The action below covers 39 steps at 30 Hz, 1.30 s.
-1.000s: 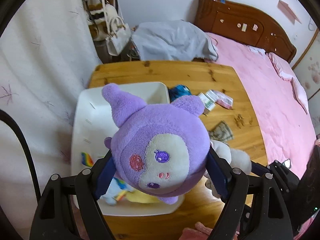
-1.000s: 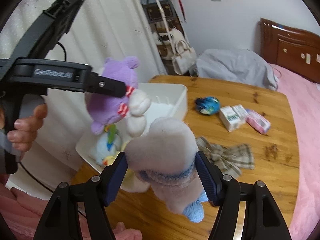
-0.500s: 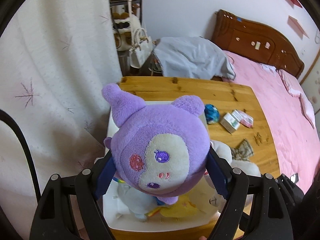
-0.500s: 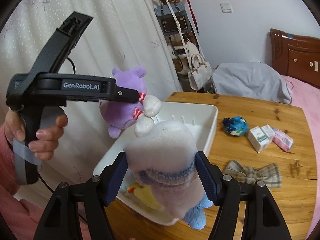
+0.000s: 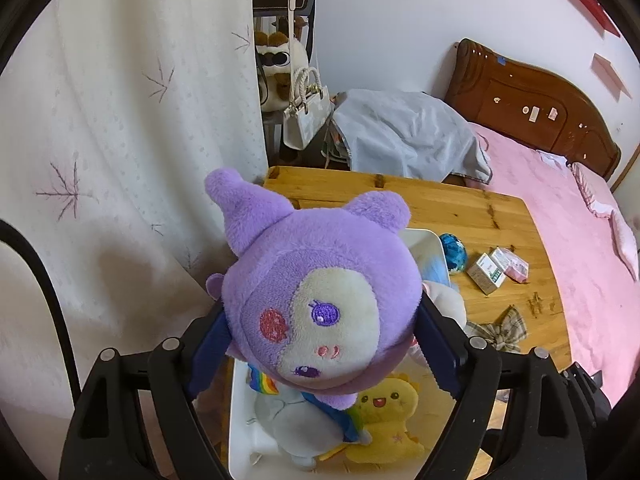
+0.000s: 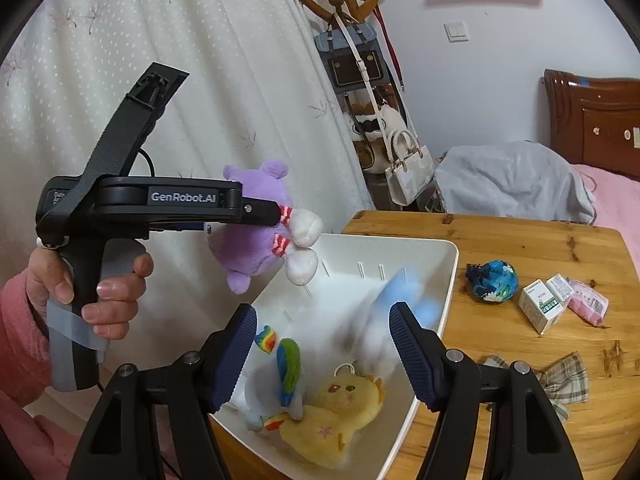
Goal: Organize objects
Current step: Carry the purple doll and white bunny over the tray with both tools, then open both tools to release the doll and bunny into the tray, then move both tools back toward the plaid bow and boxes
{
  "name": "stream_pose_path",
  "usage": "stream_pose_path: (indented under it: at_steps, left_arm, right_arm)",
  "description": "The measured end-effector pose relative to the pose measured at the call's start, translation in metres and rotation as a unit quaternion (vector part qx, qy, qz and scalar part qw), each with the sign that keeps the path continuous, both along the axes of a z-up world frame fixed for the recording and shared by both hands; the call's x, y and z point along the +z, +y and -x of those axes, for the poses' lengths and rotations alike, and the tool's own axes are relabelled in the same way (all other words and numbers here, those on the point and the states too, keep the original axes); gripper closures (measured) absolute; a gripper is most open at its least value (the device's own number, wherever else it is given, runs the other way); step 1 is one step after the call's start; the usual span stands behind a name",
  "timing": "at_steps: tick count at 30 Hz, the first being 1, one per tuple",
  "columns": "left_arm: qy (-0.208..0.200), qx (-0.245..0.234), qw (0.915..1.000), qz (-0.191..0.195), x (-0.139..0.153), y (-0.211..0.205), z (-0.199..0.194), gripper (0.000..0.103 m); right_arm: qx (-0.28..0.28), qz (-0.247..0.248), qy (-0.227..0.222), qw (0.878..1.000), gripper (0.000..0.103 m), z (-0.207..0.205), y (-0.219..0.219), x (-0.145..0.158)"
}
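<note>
A purple plush (image 5: pixel 320 292) with a white face sits between the pads of my left gripper (image 5: pixel 320 312), held above the white bin (image 5: pixel 240 420). Its jaws are opening, though the pads still touch the plush. From the right wrist view the purple plush (image 6: pixel 256 240) hangs over the bin's (image 6: pixel 448 280) left rim, and a hand (image 6: pixel 100 292) grips the handle. My right gripper (image 6: pixel 324 318) is open and holds nothing. A white and blue plush (image 6: pixel 384 312), blurred, is dropping into the bin. A yellow plush (image 6: pixel 344 412) and a rainbow pony plush (image 6: pixel 288 368) lie inside.
On the wooden table (image 6: pixel 520 248) right of the bin lie a blue ball (image 6: pixel 494 282), small boxes (image 6: pixel 544 308), a pink packet (image 6: pixel 588 306) and a plaid bow (image 6: pixel 560 376). A curtain hangs on the left. Behind the table stand a coat rack with bags and a bed.
The white and blue plush has left the right gripper's jaws and falls into the bin. Both grippers pulled back toward the bin's near end. The purple plush stays in the left jaws.
</note>
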<state>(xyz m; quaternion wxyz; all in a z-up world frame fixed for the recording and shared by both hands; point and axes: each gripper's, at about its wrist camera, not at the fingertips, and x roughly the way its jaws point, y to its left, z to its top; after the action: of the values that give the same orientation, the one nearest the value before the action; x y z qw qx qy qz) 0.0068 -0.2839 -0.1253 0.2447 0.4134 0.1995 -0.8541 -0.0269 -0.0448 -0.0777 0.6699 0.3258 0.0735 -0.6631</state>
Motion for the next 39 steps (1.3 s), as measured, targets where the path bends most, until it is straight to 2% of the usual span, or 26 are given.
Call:
stream_pose_path:
  at_steps: [5, 10, 16, 22, 39]
  left_arm:
    - [-0.017, -0.008, 0.9998, 0.001, -0.005, 0.0, 0.006, 0.015]
    - [-0.023, -0.007, 0.9996, 0.012, -0.008, 0.005, 0.007, 0.014]
    - [-0.026, -0.009, 0.9996, 0.007, -0.012, 0.008, 0.008, 0.013]
    - [-0.025, -0.011, 0.9995, 0.019, -0.009, 0.015, 0.007, 0.011]
    - [0.022, -0.016, 0.9989, 0.037, 0.022, 0.056, 0.01, 0.011]
  right_arm:
    - [-0.008, 0.002, -0.001, 1.0, 0.033, 0.0, 0.004, 0.001]
    - [-0.024, -0.001, 0.0, 1.0, 0.022, 0.004, 0.011, 0.001]
    - [-0.043, -0.017, 0.015, 0.999, 0.021, 0.008, 0.023, 0.004]
    - [-0.055, -0.033, 0.018, 0.998, 0.021, 0.012, 0.034, 0.003]
    - [-0.048, -0.039, 0.051, 0.997, 0.021, 0.031, 0.065, 0.01]
